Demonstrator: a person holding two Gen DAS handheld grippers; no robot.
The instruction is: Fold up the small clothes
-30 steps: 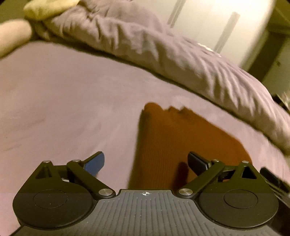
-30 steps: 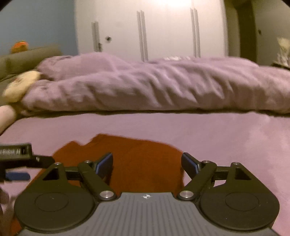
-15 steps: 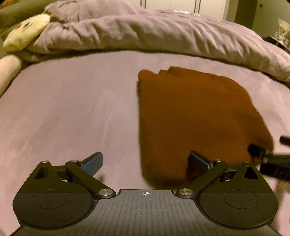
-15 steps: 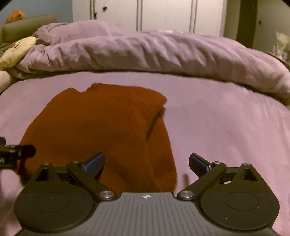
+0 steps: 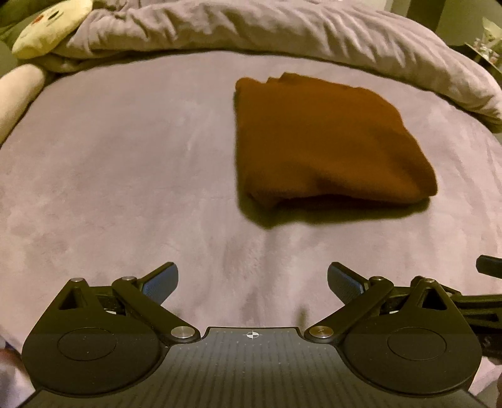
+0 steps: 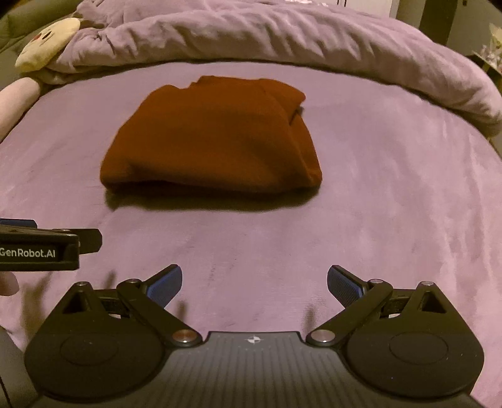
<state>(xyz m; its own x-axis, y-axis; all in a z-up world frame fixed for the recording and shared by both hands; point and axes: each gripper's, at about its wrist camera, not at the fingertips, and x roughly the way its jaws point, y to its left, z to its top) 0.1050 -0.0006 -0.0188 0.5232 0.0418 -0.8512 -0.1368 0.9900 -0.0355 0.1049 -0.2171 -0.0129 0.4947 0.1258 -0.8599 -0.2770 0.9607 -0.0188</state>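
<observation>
A rust-brown knitted garment lies folded into a compact rectangle on the purple bed sheet; it also shows in the right wrist view. My left gripper is open and empty, held back from the garment's near edge, with the garment ahead and to its right. My right gripper is open and empty, also well short of the garment, which lies ahead and slightly left. The left gripper's side shows at the left edge of the right wrist view.
A rumpled purple duvet is heaped along the far side of the bed. A cream plush toy lies at the far left by a pale pillow. White wardrobe doors stand behind.
Both grippers have pulled back and up from the garment, which now lies folded and untouched farther ahead. The jaws stay open throughout.
</observation>
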